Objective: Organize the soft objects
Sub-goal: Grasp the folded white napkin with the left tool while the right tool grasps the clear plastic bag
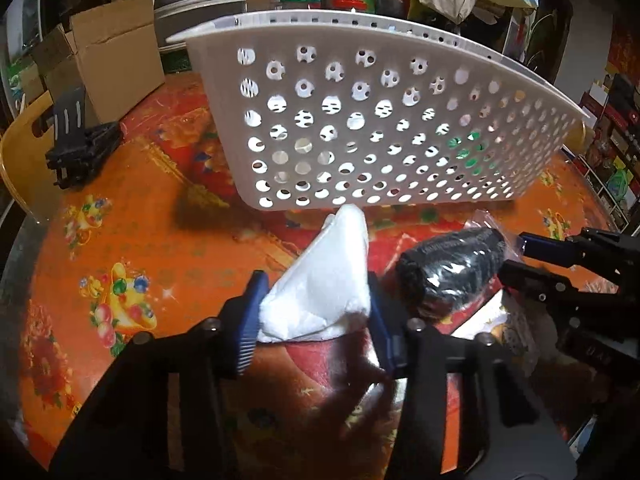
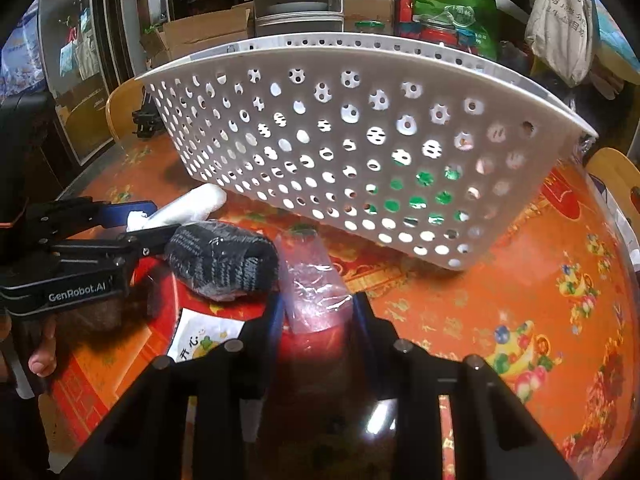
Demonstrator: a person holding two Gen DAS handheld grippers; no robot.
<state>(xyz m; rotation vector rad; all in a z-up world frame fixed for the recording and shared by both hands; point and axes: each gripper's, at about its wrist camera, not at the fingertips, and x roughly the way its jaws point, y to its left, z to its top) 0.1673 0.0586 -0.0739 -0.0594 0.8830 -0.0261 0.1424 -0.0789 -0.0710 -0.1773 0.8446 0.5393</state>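
Note:
My left gripper (image 1: 316, 304) is shut on a soft white bundle (image 1: 324, 280) in clear plastic, just above the table; the bundle also shows in the right wrist view (image 2: 188, 206). A black knit roll (image 1: 452, 270) in a clear bag lies to its right, also seen in the right wrist view (image 2: 222, 258). My right gripper (image 2: 316, 308) is closed on the clear plastic tail (image 2: 316, 284) of that bag. A white perforated basket (image 1: 372, 128) stands behind on the table, also in the right wrist view (image 2: 360, 152), with something green inside.
The table carries an orange and red patterned cloth (image 1: 132, 240). A black tool (image 1: 80, 148) and a cardboard box (image 1: 116, 56) sit at the far left. A printed white card (image 2: 204, 338) lies under the black roll. Shelves and bags crowd the background.

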